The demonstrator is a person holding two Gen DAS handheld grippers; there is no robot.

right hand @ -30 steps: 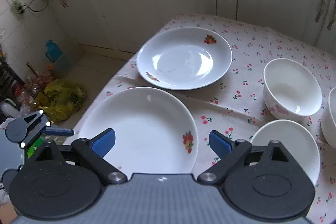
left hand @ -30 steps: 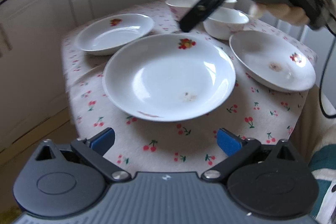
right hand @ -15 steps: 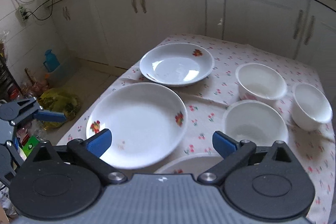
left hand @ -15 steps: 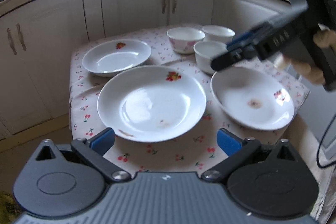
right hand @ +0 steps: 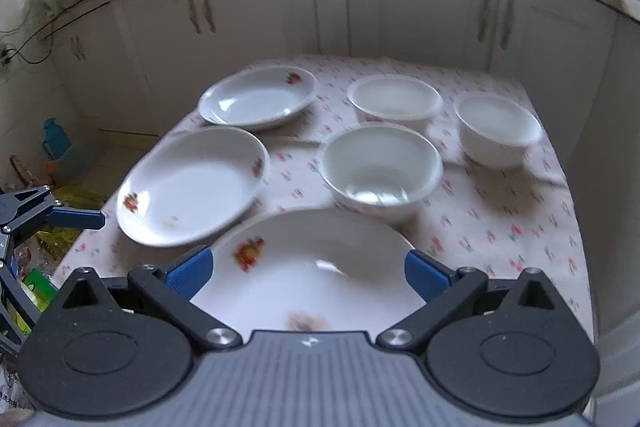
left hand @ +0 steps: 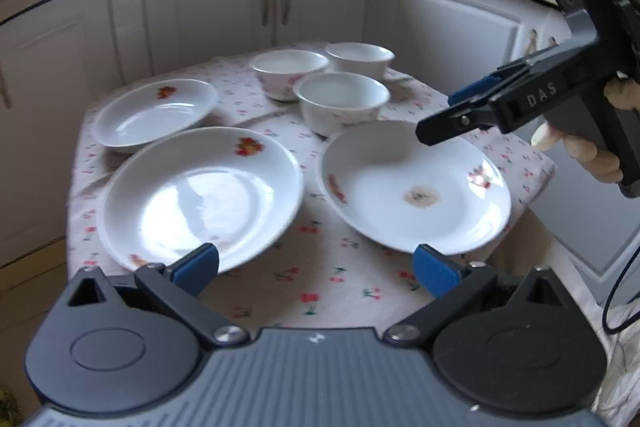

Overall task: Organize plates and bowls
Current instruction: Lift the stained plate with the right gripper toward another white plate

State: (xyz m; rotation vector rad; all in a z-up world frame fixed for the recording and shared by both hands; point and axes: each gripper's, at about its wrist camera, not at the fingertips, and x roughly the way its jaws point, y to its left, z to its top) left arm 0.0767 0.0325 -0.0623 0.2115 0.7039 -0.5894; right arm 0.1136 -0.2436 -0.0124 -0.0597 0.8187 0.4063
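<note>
Three white flowered plates and three white bowls sit on a cherry-print tablecloth [left hand: 320, 279]. In the left wrist view a small plate [left hand: 154, 113] lies back left, a large plate [left hand: 200, 195] front left, and a stained plate [left hand: 416, 187] front right. The bowls [left hand: 340, 103] cluster behind them. My left gripper [left hand: 316, 269] hangs open and empty over the table's near edge. My right gripper [left hand: 448, 115], held by a hand, hovers above the stained plate's far rim. In the right wrist view my right gripper [right hand: 308, 273] stands wide open above that plate [right hand: 320, 247], touching nothing.
White kitchen cabinets [left hand: 240, 7] ring the small table. Its cloth drops off at the right edge [left hand: 544, 167]. On the floor at the left lie a yellow bag [right hand: 76, 195] and a blue jug [right hand: 56, 139]. One of the left gripper's fingers [right hand: 76, 219] shows at the left edge.
Both grippers have drawn back from the table, so more of it shows. In the left view the right gripper has swung from over the bowls to the right, above the stained plate.
</note>
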